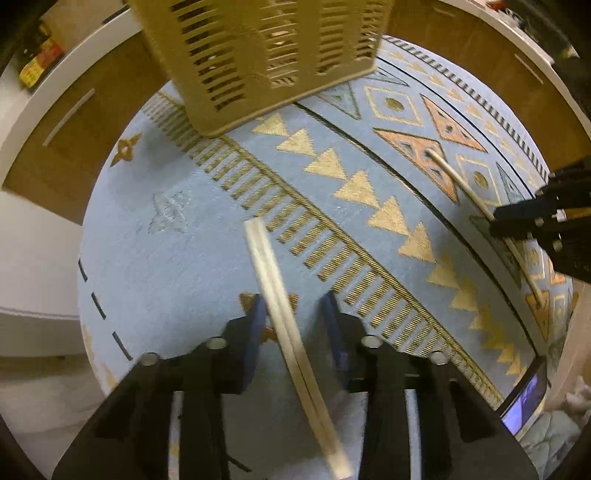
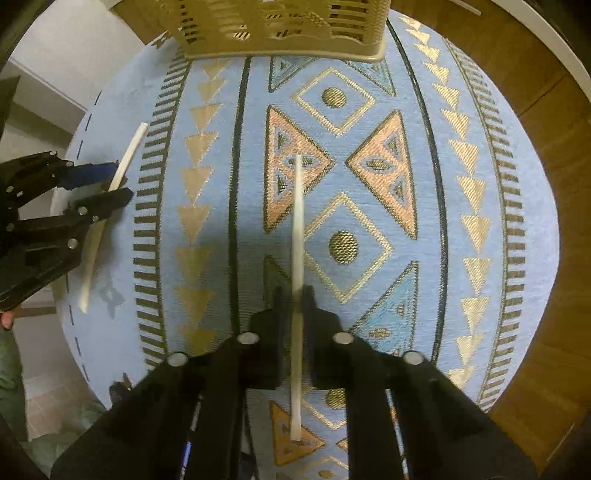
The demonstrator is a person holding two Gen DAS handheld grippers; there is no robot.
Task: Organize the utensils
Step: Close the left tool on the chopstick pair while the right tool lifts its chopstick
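A pair of pale chopsticks (image 1: 275,295) lies side by side on the blue patterned tablecloth (image 1: 166,258). My left gripper (image 1: 293,306) points down over the pair, with the sticks between its blue pads. The sticks run along the left pad, and a gap shows at the right pad. In the right wrist view this gripper (image 2: 114,181) straddles the same pair (image 2: 127,155) at the far left. My right gripper (image 2: 295,295) is shut on a single pale chopstick (image 2: 297,221), which sticks out ahead of and behind its fingers. The left wrist view shows that gripper (image 1: 495,218) and its stick (image 1: 454,173) at the right edge.
A tan slotted basket (image 1: 258,55) stands at the far side of the round table (image 2: 284,33). A phone with a lit screen (image 1: 524,402) lies at the table's right edge. Wooden floor (image 2: 535,92) surrounds the table, and white furniture (image 1: 33,266) stands to the left.
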